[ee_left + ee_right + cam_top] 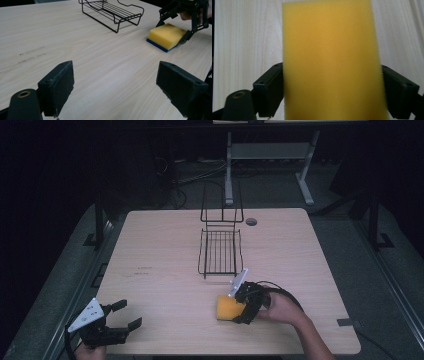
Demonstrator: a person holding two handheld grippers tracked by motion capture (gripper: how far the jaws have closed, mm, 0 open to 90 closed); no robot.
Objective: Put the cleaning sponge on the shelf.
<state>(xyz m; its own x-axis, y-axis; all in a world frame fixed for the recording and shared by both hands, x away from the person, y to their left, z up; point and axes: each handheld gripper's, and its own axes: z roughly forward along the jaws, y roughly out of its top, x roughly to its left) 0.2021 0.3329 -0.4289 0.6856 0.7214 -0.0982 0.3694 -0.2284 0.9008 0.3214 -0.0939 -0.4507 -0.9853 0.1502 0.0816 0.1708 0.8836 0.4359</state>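
A yellow sponge with a blue underside lies flat on the wooden table, toward the front right. My right gripper is open around it, one jaw along each long side. In the right gripper view the sponge fills the gap between the jaws of the right gripper and its sides look unsqueezed. From the left gripper view, the sponge and the right gripper show at the far right. My left gripper stands open over the front left corner, nothing between the jaws of the left gripper.
A black wire rack with a tall wire back stands at the table's middle rear, also seen as the rack in the left gripper view. A round cable hole sits just to its right. Bare wood lies between the two grippers.
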